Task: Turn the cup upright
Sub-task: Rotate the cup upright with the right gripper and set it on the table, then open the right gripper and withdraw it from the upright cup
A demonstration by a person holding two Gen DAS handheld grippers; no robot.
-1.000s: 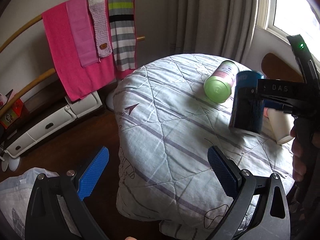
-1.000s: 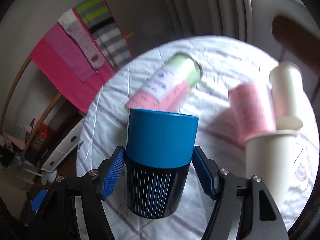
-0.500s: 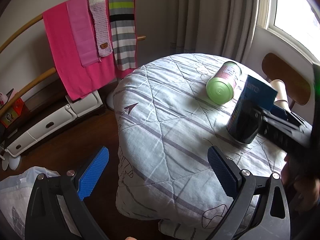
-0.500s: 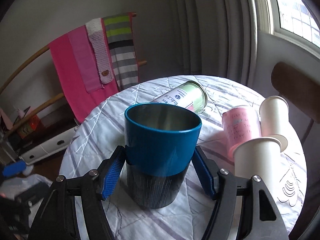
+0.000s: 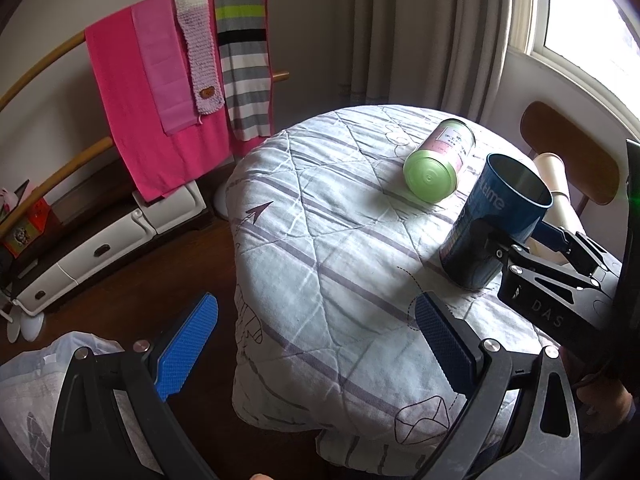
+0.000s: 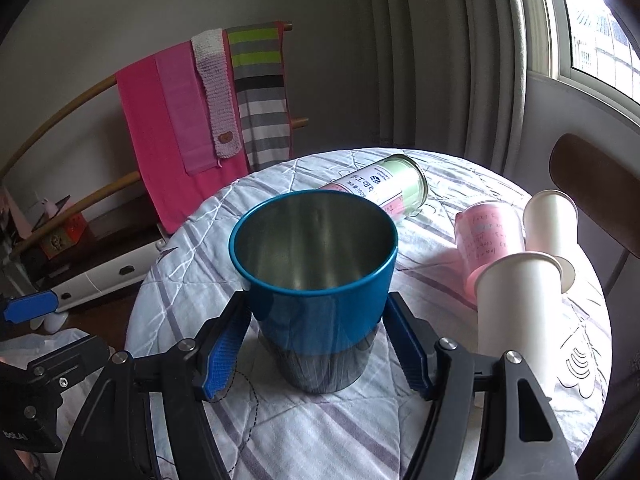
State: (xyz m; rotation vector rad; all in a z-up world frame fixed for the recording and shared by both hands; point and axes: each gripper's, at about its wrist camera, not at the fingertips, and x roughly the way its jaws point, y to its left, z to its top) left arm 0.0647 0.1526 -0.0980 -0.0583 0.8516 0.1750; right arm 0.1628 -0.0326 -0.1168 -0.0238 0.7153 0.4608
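A blue metal cup with a dark lower half stands mouth-up on the quilted round table. It also shows in the left wrist view, leaning slightly. My right gripper straddles the cup; its blue pads sit a little apart from the cup's sides. In the left wrist view the right gripper reaches in from the right. My left gripper is open and empty, held over the table's near left edge.
A green tin lies on its side behind the cup. A pink cup and two white paper cups stand or lie at the right. A chair back and a towel rack stand beyond.
The right gripper turned the blue cup from mouth-down in the air to mouth-up and lowered it onto the table. Its jaws have widened off the cup. The left gripper stayed still.
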